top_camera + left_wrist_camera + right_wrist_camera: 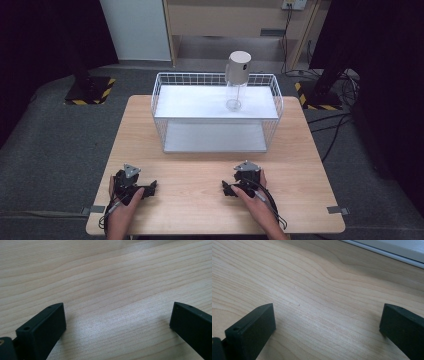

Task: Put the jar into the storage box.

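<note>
Behind the wire rack (162, 107), the shelf unit (235, 20) runs off the top edge — its contents can't be made out.

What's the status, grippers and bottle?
Left gripper and right gripper open, low over the near table. Bottle upright on the wire rack's top shelf. Nothing between.

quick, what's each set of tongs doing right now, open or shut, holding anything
Left tongs: open, jaws wide apart, nothing between them but bare wooden table.
Right tongs: open, jaws wide apart, holding nothing.
</note>
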A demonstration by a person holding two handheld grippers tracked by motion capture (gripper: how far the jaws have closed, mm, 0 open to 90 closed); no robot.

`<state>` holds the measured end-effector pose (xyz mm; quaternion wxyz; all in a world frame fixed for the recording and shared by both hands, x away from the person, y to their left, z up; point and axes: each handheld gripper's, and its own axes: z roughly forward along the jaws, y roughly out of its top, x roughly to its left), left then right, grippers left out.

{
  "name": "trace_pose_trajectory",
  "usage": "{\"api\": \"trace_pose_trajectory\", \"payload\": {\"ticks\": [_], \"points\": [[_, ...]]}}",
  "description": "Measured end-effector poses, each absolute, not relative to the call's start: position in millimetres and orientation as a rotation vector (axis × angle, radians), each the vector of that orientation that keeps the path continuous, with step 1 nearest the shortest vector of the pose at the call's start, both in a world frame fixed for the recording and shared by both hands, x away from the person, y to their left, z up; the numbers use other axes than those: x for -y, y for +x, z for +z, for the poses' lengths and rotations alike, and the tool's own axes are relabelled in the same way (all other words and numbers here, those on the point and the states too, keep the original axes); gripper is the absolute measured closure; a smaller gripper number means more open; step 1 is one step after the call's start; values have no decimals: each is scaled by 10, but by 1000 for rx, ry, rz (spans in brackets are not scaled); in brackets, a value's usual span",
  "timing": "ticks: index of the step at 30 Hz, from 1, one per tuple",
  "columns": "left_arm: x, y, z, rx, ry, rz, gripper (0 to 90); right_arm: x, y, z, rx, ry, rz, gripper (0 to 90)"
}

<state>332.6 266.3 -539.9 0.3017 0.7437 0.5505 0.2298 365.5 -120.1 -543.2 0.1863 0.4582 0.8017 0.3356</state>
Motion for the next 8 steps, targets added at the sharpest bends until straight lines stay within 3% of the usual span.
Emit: {"api": "trace_pose_trajectory", "payload": {"ticks": [8], "points": [[-2662, 3324, -5400, -1461, 1972, 611, 0, 1201, 3656, -5434, -2256, 1289, 948, 4]]}}
